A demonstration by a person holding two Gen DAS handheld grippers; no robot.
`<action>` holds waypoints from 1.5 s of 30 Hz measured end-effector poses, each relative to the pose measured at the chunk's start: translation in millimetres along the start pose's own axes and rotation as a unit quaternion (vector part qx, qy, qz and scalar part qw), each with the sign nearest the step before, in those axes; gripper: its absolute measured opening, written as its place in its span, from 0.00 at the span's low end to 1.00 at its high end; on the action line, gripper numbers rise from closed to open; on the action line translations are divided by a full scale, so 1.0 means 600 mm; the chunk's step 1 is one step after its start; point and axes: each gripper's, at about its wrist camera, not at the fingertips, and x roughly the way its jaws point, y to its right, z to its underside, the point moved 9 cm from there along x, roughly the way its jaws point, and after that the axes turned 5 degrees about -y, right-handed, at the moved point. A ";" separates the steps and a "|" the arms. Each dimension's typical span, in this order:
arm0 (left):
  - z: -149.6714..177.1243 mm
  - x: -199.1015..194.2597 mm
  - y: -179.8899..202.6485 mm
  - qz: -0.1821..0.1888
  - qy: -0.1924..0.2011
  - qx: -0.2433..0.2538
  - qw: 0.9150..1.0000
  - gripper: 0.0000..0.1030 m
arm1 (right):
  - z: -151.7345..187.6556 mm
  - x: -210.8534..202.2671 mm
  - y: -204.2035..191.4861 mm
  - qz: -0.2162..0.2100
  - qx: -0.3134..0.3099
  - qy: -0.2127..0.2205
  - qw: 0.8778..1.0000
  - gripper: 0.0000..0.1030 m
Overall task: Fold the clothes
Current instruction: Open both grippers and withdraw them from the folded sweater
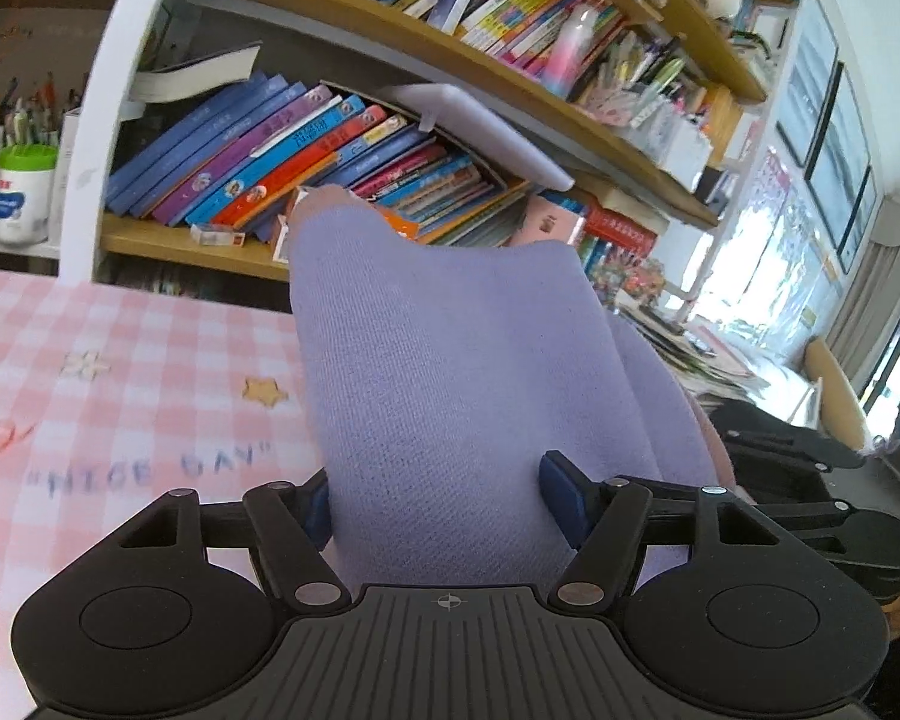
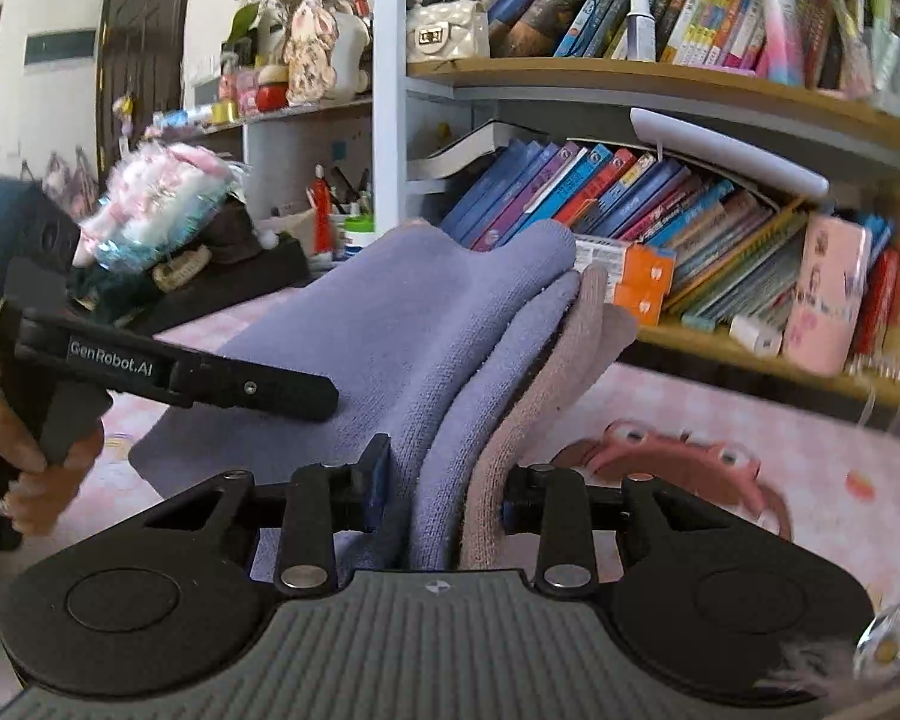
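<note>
Left wrist view shows the left gripper (image 1: 444,501) with its two blue pads spread fairly wide, and a broad band of the purple cloth (image 1: 450,372) runs up between them; whether the pads really pinch it cannot be told from here. Right wrist view shows the right gripper (image 2: 444,489) squeezing a thick bunch of layers: purple folds and a pinkish brown layer (image 2: 534,414) packed side by side. It looks held this way so the layers stay stacked and do not slide apart. The cloth is lifted above the pink checked tablecloth (image 1: 120,372), in front of the bookshelf (image 2: 660,222). A person's hand (image 2: 36,468) holds the left gripper's handle
</note>
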 end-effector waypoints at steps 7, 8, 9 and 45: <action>-0.066 0.114 -0.057 -0.025 -0.019 -0.020 0.999 0.66 | -0.047 0.124 0.072 0.036 -0.006 -0.035 0.999 0.29; -0.074 0.130 -0.067 -0.029 -0.022 -0.024 0.999 0.66 | -0.050 0.141 0.083 0.035 -0.002 -0.036 0.999 0.29; -0.082 0.144 -0.076 -0.030 -0.025 -0.029 0.999 0.66 | -0.052 0.158 0.093 0.033 0.002 -0.038 0.999 0.29; -0.118 0.203 -0.204 -0.069 0.020 -0.115 0.991 0.81 | -0.030 0.246 0.247 0.018 0.241 -0.013 0.970 0.69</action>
